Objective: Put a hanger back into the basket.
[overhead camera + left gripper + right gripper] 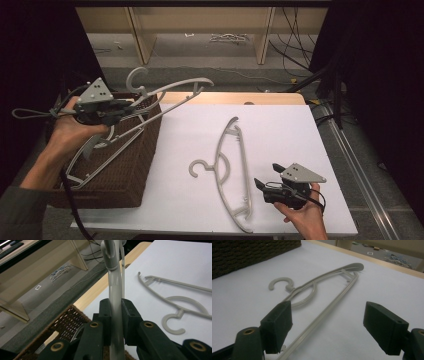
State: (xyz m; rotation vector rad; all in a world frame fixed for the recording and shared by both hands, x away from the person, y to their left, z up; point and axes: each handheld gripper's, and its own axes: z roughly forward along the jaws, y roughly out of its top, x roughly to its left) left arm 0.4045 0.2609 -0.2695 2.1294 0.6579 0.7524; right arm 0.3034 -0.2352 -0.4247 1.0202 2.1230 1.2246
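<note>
A dark brown woven wicker basket [125, 170] sits at the white table's [280, 130] left edge. Above it, the left gripper [120, 107] clamps a grey plastic hanger [172, 97], apparently lifting it out. A second grey hanger [235, 170] lies flat on the table before the wide-open, empty right gripper [267, 175]. Next, the lifted one probably goes beside it.

Grey plastic hanger [165, 97] lifted, tilted over the basket (hook up), second hanger [232, 170] flat on table

Grey floor [210, 65] (cables strewn) beneath pale wooden shelving [200, 20].
</note>
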